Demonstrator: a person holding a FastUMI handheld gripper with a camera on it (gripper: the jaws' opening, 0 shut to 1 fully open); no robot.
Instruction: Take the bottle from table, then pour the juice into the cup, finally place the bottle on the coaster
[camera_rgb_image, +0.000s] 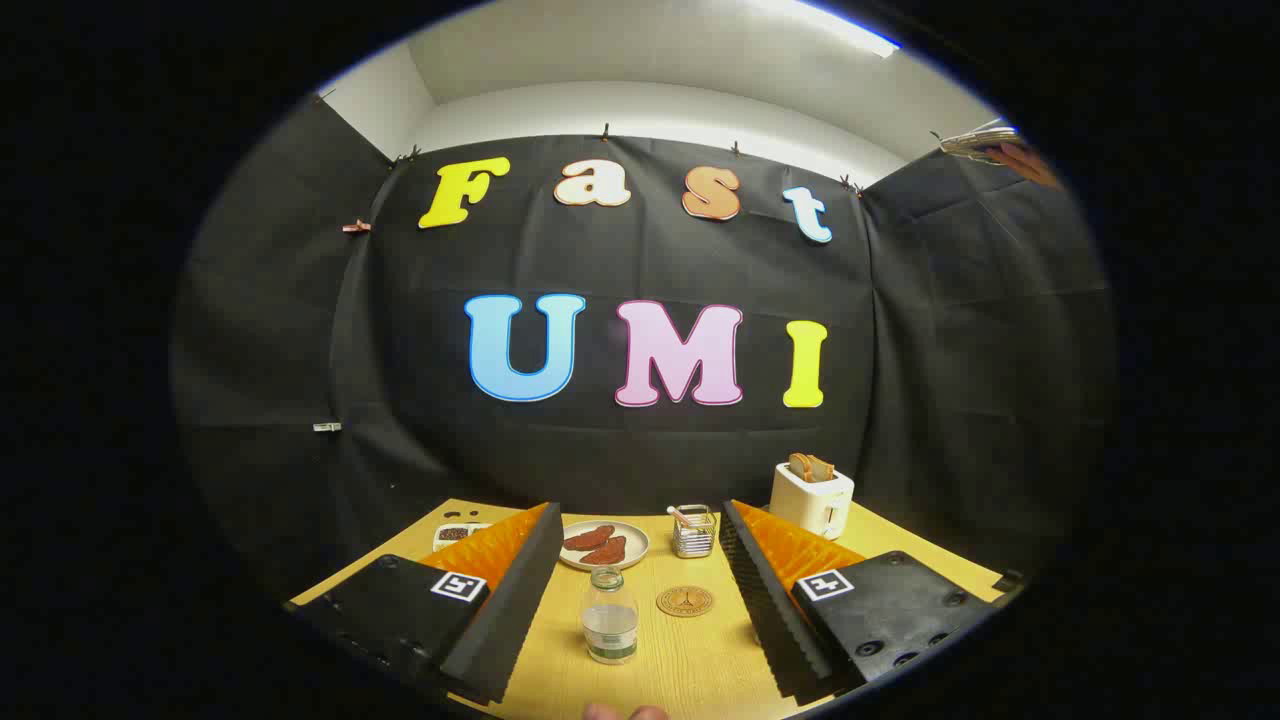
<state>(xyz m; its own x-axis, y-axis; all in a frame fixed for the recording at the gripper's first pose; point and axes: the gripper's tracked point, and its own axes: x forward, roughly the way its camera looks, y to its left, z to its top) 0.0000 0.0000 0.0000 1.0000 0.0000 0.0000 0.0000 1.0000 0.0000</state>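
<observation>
Jaws (640, 610) stand wide apart and grip nothing, with the clear, uncapped bottle (610, 628) upright on the wooden worktop (700, 670) between them. Just beside the bottle lies the round coaster (685, 601). Beyond them sit a plate (604, 545) with 2 brown pieces, a small wire holder (693, 531) and a toaster (811, 497) with bread.

light: strip lamp (840, 25) up on the ceiling, far right, pretty bright
table (690, 660): evenly lit, soft small shadows
wall (640, 440): dark cloth, soaks up light, no glare
edges: heavy fisheye bend, dimmer toward rim
focus: mostly sharp, fingers (520, 590) close up, spread wide, a bit soft
</observation>
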